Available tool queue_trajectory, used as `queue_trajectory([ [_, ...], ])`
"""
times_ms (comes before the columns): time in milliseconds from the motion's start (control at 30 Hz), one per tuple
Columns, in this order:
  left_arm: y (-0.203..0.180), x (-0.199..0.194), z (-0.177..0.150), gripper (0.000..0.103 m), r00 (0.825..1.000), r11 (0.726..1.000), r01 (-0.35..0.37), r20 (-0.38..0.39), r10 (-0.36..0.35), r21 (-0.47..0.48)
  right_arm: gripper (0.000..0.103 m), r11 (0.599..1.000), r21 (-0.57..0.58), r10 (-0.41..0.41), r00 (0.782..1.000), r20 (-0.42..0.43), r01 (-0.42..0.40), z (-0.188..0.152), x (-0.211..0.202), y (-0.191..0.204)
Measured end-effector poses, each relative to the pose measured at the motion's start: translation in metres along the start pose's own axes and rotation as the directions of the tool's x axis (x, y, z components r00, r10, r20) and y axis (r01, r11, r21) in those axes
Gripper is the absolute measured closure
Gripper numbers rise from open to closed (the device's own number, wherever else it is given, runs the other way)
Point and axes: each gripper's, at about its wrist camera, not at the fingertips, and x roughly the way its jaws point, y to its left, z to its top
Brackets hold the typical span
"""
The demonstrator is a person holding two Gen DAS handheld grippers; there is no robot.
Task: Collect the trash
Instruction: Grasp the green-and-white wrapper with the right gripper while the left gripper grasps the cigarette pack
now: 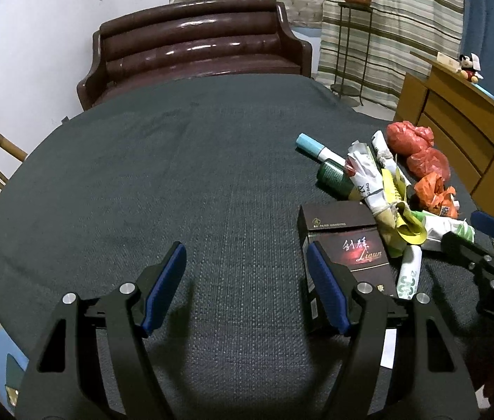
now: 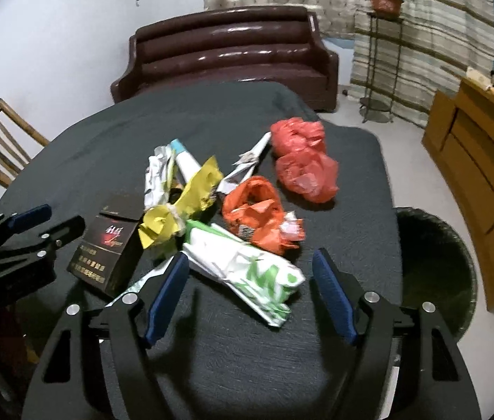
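a: left gripper?
b: jaws apart, nothing between them, just bare dark table cloth. its right finger sits against the near left corner of the dark cigarette box, can't tell if it touches.
a: right gripper?
b: jaws wide too, pads not pressing anything. the near end of the white and green wrapper lies between the fingertips, closer to the left one.
a: rest of the trash?
b: piled on the right half of the table. yellow crumpled paper just beyond the box, orange bag right of it, two red bags farther back. blue-capped tube at the far left of the pile.
a: bin?
b: black-lined bin on the floor just off the table's right edge, near the right gripper.
a: background?
b: brown sofa behind the table.
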Motion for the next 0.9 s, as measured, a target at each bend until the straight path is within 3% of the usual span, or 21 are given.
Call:
queue_trajectory([
  [200, 0.005, 0.002, -0.001, 0.033, 1.000, 1.000, 0.000, -0.006, 0.000, -0.007, 0.047, 0.998, -0.008, 0.058, 0.997, -0.050, -0.059, -0.009, 0.003, 0.009],
  [467, 0.005, 0.005, 0.002, 0.033, 1.000, 1.000, 0.010, -0.008, -0.010, -0.006, 0.050, 0.998, -0.014, 0.053, 0.998, -0.045, -0.054, -0.006, 0.005, 0.011],
  [633, 0.001, 0.004, 0.001, 0.033, 1.000, 1.000, 0.017, -0.006, -0.017, 0.000, 0.071, 0.996, -0.008, 0.085, 0.994, -0.068, -0.086, -0.005, 0.013, 0.016],
  [900, 0.002, 0.002, 0.002, 0.033, 1.000, 1.000, 0.017, -0.006, -0.017, -0.003, 0.073, 0.996, 0.018, 0.089, 0.996, -0.018, -0.089, -0.013, -0.004, 0.012],
])
